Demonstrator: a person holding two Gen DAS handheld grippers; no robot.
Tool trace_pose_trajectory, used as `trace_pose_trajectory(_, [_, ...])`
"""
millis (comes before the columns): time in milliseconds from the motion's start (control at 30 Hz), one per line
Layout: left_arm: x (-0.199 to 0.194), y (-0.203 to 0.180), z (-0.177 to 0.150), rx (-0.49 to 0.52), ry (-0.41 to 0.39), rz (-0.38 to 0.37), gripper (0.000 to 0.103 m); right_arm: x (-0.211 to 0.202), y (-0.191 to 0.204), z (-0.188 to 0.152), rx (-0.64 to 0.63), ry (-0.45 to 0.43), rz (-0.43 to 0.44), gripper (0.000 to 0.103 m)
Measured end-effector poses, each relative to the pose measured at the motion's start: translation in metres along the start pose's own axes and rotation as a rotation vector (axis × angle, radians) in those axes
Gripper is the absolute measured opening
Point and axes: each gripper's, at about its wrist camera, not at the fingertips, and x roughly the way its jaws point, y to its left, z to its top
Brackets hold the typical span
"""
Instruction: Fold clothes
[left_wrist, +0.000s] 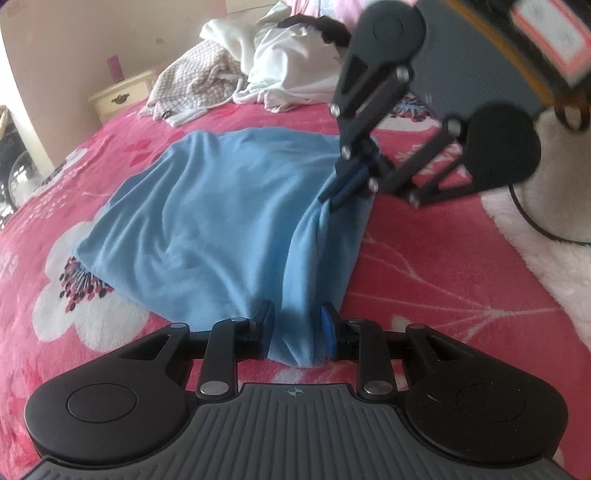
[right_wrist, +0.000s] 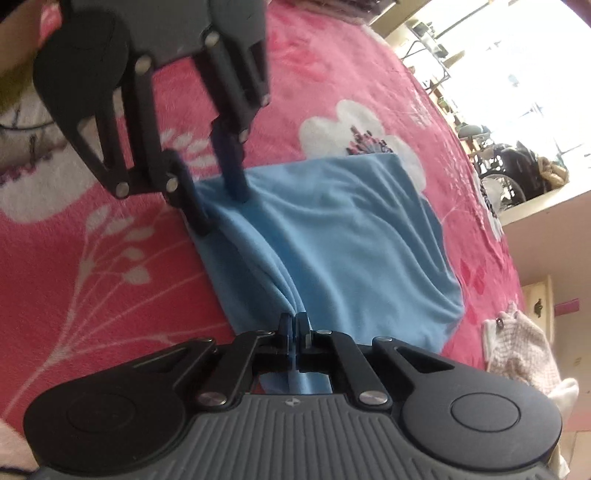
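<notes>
The light blue garment (left_wrist: 207, 221) lies spread on the pink flowered blanket (left_wrist: 424, 266), its long axis running from the near edge toward the far clothes pile (left_wrist: 258, 74). The right gripper (right_wrist: 296, 325) is clenched on a bunched fold along the garment's right edge, while the left gripper (left_wrist: 293, 325) straddles the near corner with its jaws parted. If the two lift unevenly, the loosely held near corner could slip free and the fold land crooked.

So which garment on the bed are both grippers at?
The light blue garment, spread flat on the pink blanket; the white and checked clothes lie heaped apart, untouched.
</notes>
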Motion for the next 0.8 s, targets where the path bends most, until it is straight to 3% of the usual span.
trace_pose_trajectory(67, [-0.001, -0.001, -0.001, 0.015, -0.006, -0.011, 0.011, -0.008, -0.003, -0.001, -0.006, -0.003, 0.013, 0.001])
trace_pose_trajectory(167, [-0.001, -0.002, -0.002, 0.042, -0.011, -0.031, 0.003, -0.006, 0.002, -0.007, -0.034, 0.011, 0.047, 0.001])
trace_pose_trajectory(300, [0.005, -0.007, -0.009, 0.106, 0.026, -0.064, 0.001, 0.01, 0.012, -0.013, -0.018, 0.031, 0.095, 0.002])
trace_pose_trajectory(467, [0.002, 0.011, -0.011, -0.031, 0.043, -0.125, 0.005, 0.011, 0.0, -0.016, 0.097, 0.027, 0.151, 0.002])
trace_pose_trajectory(567, [-0.011, 0.029, -0.01, -0.172, 0.027, -0.176, 0.022, -0.013, -0.033, -0.021, 0.299, -0.045, 0.211, 0.004])
trace_pose_trajectory(667, [-0.014, 0.049, -0.005, -0.325, -0.029, -0.183, 0.031, -0.027, -0.072, -0.034, 0.608, -0.141, 0.242, 0.005])
trace_pose_trajectory(733, [-0.011, 0.062, -0.001, -0.434, -0.061, -0.166, 0.038, -0.02, -0.087, -0.041, 0.783, -0.166, 0.211, 0.005])
trace_pose_trajectory(800, [0.005, 0.064, -0.001, -0.487, -0.039, -0.156, 0.041, -0.001, -0.096, -0.043, 0.926, -0.124, 0.166, 0.006])
